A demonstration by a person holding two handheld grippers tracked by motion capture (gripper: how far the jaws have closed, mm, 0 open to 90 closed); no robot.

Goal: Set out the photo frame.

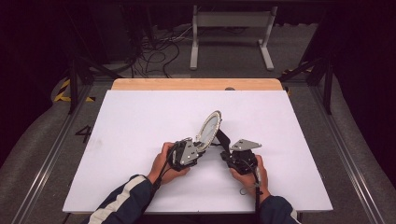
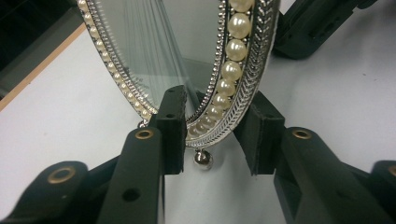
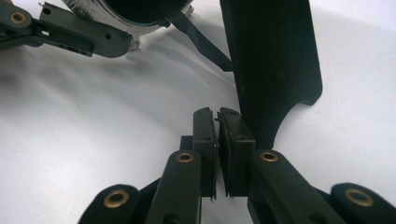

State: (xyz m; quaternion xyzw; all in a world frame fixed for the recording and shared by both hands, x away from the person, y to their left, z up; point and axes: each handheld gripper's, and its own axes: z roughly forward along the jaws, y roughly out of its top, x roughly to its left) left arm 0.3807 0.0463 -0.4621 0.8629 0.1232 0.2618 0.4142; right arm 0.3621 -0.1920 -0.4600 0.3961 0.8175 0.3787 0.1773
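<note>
We see an oval mirror [image 1: 208,129] with a pearl-studded silver frame standing tilted near the middle of the white tabletop [image 1: 140,121], its black back stand [image 1: 222,138] reaching toward the right. The left tongs [image 1: 200,145] pinch the near lower rim of the frame, one pad on the glass side and one behind, above a small silver ball foot [image 2: 203,159]. The right tongs [image 1: 227,156] are pressed almost together, a thin slit between the pads, just beside the stand's foot; we cannot tell whether they pinch it.

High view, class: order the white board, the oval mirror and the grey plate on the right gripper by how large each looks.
1. White board, by far the largest.
2. Mirror.
3. Grey plate, smaller than the mirror, though the gap between them is modest.
</note>
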